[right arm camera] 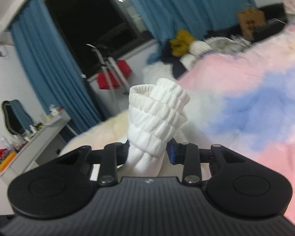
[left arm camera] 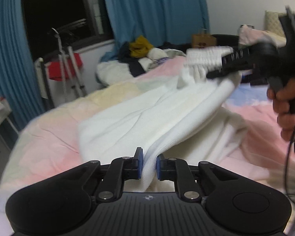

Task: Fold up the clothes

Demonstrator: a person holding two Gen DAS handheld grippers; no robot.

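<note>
A white garment (left arm camera: 147,114) stretches in the air over the bed between both grippers. My left gripper (left arm camera: 149,164) is shut on one bunched edge of it, near the bottom of the left wrist view. My right gripper (right arm camera: 149,149) is shut on the garment's ribbed elastic band (right arm camera: 157,114), which bulges out past the fingers. In the left wrist view the right gripper (left arm camera: 212,64) shows at the upper right, held by a hand (left arm camera: 287,108), with the ribbed band (left arm camera: 204,57) sticking out of it.
The bed has a pink, cream and blue quilt (left arm camera: 55,129). A pile of clothes (left arm camera: 141,55) lies at its far end. Blue curtains (left arm camera: 153,7) frame a dark window. A red-draped rack (left arm camera: 65,68) and a white dresser (right arm camera: 39,135) stand at the left.
</note>
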